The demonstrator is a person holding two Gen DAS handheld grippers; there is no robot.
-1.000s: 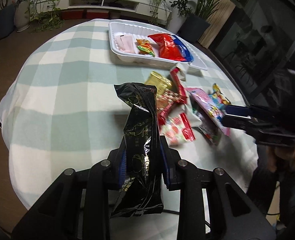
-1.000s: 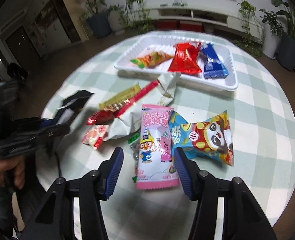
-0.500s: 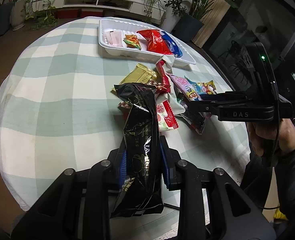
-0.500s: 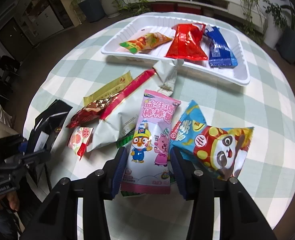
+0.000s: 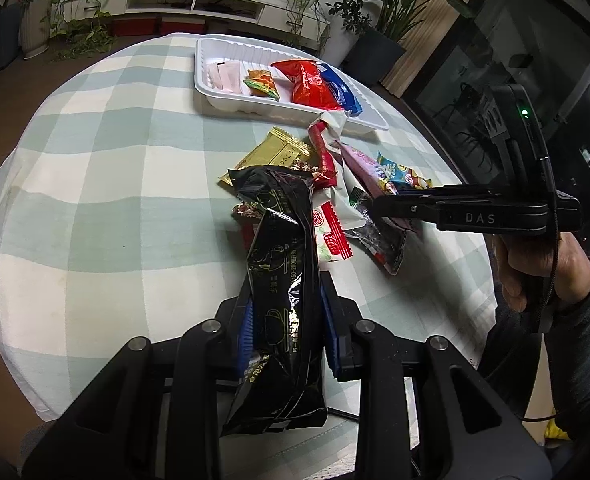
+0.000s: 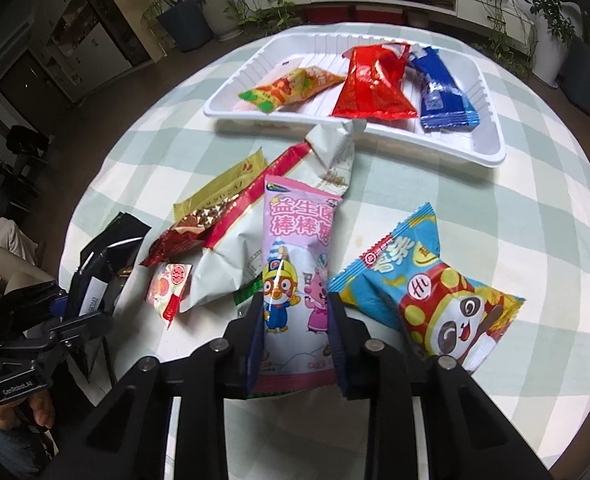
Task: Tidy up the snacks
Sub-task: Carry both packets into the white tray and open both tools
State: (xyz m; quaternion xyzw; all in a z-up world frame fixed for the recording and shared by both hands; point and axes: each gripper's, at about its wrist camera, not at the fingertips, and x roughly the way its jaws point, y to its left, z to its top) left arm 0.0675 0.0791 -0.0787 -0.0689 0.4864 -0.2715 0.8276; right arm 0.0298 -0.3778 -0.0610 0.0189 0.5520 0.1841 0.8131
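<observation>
My left gripper (image 5: 285, 328) is shut on a long black snack packet (image 5: 283, 276) and holds it above the near side of the table. My right gripper (image 6: 295, 332) has closed around the lower end of a pink cartoon snack packet (image 6: 299, 264) that lies in the pile. A white tray (image 6: 491, 148) at the far side holds an orange-green packet (image 6: 287, 88), a red packet (image 6: 371, 80) and a blue packet (image 6: 441, 88). The tray also shows in the left wrist view (image 5: 211, 96), with a pale pink packet (image 5: 227, 78) at its left end.
Loose snacks lie in the middle of the round checked table (image 6: 535, 216): a blue panda packet (image 6: 435, 296), a white packet (image 6: 235, 256), a gold bar (image 6: 219, 188), a red strip (image 6: 255, 196) and a small red-white packet (image 6: 169, 286). Plants and a low shelf stand beyond.
My right gripper moved forward over the pink packet and its fingers closed in on it. My left gripper kept its hold on the black packet and shifted a little.
</observation>
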